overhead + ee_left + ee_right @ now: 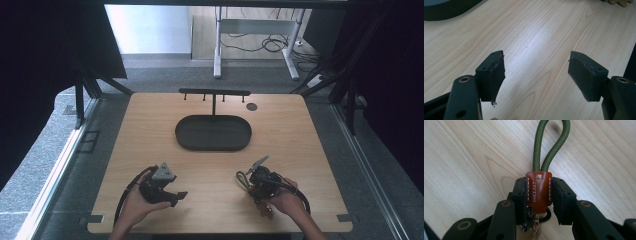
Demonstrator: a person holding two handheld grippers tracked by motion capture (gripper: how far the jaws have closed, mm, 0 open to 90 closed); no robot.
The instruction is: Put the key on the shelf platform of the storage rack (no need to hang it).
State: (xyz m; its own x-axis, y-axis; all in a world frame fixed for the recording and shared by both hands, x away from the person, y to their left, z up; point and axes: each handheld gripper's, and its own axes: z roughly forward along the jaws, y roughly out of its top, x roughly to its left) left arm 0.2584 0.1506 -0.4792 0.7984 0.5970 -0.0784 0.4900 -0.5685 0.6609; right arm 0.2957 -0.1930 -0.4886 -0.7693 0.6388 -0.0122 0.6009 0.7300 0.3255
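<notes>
A keychain lies on the wooden table [150,125]: a brown leather tag [538,190] stitched onto a green rope loop [550,142], with a dark ring and small metal parts [534,223] under the tag. My right gripper [539,182] is shut on the leather tag, one pad on each side, and the loop points away from the jaws. In the high view the right gripper [251,181] sits low at the front right, the loop [242,176] sticking out to its left. My left gripper [536,72] stands open over bare wood at the front left [177,187].
A black oval tray [182,132] lies mid-table, empty, its corner also in the left gripper view [439,10]. Behind it stands a black rack with several hooks [214,93], and a small dark disc [251,106] lies to its right. Table edges are close to both hands.
</notes>
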